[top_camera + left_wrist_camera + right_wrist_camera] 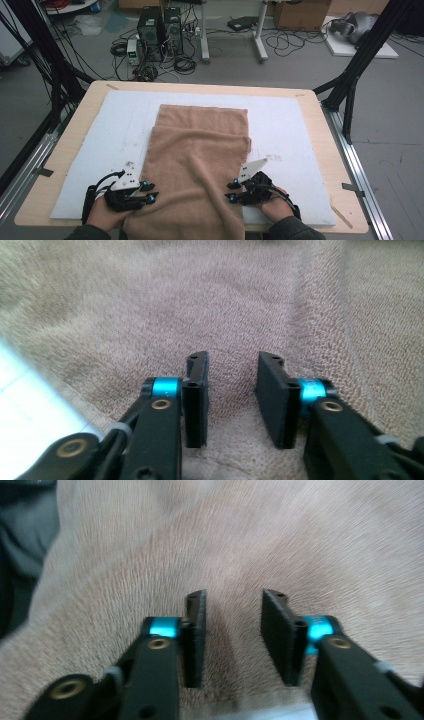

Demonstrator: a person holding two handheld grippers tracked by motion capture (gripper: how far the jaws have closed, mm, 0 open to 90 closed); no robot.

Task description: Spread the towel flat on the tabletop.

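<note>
Tan towel (197, 160) spread lengthwise down the middle of the surface (310, 107), on a white mat (120, 125) that covers most of the wooden top. Far end folded back on itself, so a shorter upper layer stops short of the far edge and a strip of the lower layer shows beyond it. Near end spilling over the near edge of the surface, between the two forearms. Left gripper (149, 192) down at the towel's left border, close to the near edge, jaws pointing in toward the cloth. Right gripper (231, 191) mirrored at the right border, also close to the near edge, jaws aimed inward. From the left gripper view: left gripper (231, 400) parted, a clear gap between the black pads, terry pile visible straight through, nothing pinched; a sliver of white mat at the lower left. From the right gripper view: right gripper (233, 640) likewise parted, pads apart over the towel (250, 545), no fold caught between them. Whether the pads touch the cloth below: cannot tell. Beyond the far edge, computer towers and tangled cables on the floor.
</note>
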